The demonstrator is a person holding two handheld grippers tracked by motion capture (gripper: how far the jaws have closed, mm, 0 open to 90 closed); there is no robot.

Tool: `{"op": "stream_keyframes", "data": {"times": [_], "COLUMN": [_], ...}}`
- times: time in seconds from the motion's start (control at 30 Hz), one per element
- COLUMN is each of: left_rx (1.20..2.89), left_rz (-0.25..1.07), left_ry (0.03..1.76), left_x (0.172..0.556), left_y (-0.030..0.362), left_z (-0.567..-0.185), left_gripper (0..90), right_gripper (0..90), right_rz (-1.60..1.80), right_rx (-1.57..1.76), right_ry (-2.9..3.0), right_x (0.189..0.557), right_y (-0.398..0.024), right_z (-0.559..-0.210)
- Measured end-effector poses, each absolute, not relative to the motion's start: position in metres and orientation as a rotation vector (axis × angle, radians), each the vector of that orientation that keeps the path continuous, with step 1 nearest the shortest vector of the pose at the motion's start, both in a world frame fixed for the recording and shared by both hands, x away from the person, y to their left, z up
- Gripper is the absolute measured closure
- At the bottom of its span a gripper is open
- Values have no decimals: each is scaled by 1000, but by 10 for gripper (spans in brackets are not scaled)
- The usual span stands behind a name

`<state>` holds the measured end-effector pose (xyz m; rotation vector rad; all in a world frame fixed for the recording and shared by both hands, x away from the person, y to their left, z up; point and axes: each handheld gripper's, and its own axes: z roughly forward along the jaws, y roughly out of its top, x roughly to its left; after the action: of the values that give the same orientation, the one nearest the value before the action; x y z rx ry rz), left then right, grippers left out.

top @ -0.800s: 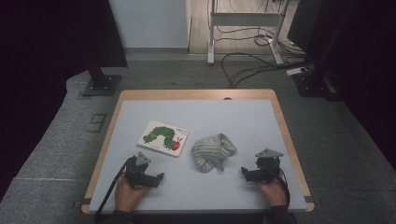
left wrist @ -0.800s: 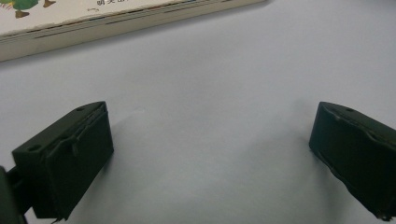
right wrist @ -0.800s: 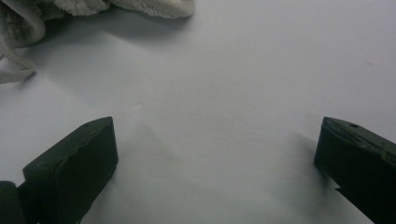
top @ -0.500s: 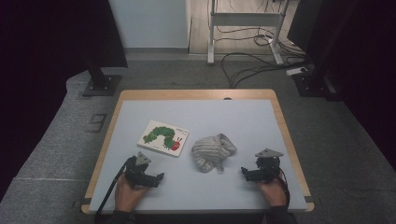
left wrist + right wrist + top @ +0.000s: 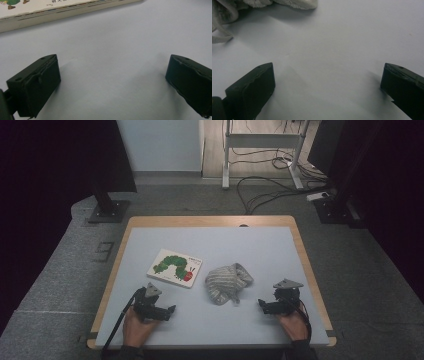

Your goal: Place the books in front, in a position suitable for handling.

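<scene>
Pale tabletop [image 5: 250, 245] over dark floor. Left tool [image 5: 171, 310] near front-left edge, jaws apart, empty, just short of book [image 5: 176, 267]. Right tool [image 5: 261, 305] near front-right edge, jaws apart, empty, beside crumpled cloth [image 5: 227, 282] at centre.

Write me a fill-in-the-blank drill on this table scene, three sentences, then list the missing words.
1. The picture book has a green ____ on its cover.
2. The jaws of the left gripper and the right gripper stand ____, with nothing between them.
3. The crumpled striped cloth lies on the table nearer the ____ gripper.

Missing words: caterpillar; open; right
</scene>
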<state>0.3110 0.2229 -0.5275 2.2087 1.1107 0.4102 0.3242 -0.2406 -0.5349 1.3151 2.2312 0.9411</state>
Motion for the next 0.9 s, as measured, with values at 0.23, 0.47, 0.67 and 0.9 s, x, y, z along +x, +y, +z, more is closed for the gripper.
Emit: {"op": "stream_keyframes", "data": {"times": [0.23,0.47,0.67,0.9], "left_rx": [2209,2209,2210,2210], "left_rz": [410,410,410,411], "left_ry": [1110,1110,1110,1110], "left_x": [311,311,311,311], "left_y": [223,223,223,223], "left_z": [-528,-528,-528,-528], "left_gripper": [0,0,0,0], "right_gripper": [0,0,0,0], "right_rz": [1008,1065,1081,1135], "right_rx": [1238,1158,1095,1040], "right_ry": [2256,2296,2334,2367], "right_x": [323,329,334,344], "right_y": [-235,-223,-211,-194], "right_z": [-522,-510,-502,-488]}}
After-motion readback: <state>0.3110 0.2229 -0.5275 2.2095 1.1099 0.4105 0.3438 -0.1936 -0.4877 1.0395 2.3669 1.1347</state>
